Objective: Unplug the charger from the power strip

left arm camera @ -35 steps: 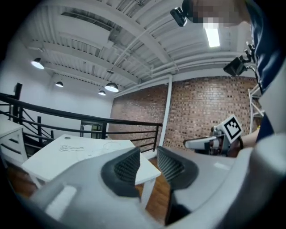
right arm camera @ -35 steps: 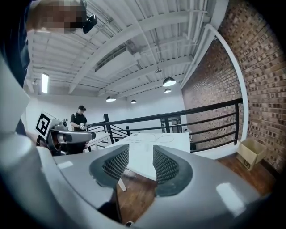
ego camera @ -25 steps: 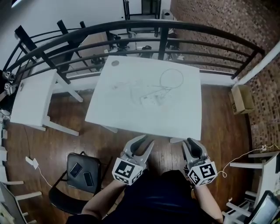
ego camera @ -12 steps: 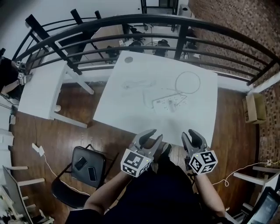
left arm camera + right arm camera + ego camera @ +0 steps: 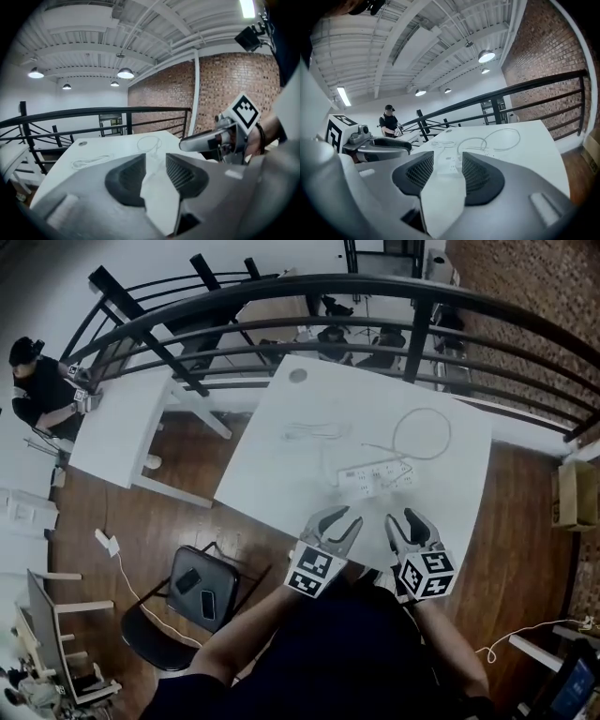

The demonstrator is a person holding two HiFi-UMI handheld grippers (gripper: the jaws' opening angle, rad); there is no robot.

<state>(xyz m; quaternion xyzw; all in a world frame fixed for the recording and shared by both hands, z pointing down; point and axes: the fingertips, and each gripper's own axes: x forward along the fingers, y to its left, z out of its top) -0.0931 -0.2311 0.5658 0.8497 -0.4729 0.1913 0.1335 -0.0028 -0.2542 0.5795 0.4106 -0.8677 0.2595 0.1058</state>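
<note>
White desk (image 5: 281, 465), square top, standing on a wood floor (image 5: 169, 512) beside a black metal railing (image 5: 375, 287).

- Power strip (image 5: 375, 477): white, flat on the desk right of centre, long side running across the head view. The plugged charger body is too small to make out; its white cable (image 5: 422, 434) lies in a loop on the desk just beyond the strip.
- Second thin cable (image 5: 314, 432): loose on the desk, left of the strip and apart from it.
- Left gripper (image 5: 342, 517): over the near desk edge, pointing toward the strip. Its jaws are apart and opening, with nothing between them (image 5: 155, 157). The strip lies ahead and slightly to its right, untouched.
- Right gripper (image 5: 402, 517): beside the left, also at the near edge. Its jaws are apart and opening, gripping nothing (image 5: 448, 157). The strip (image 5: 452, 163) shows through the gap, farther along the desk, with the cable loop (image 5: 501, 138) behind it.
- Black chair (image 5: 202, 594): on the floor, left of the person.
</note>
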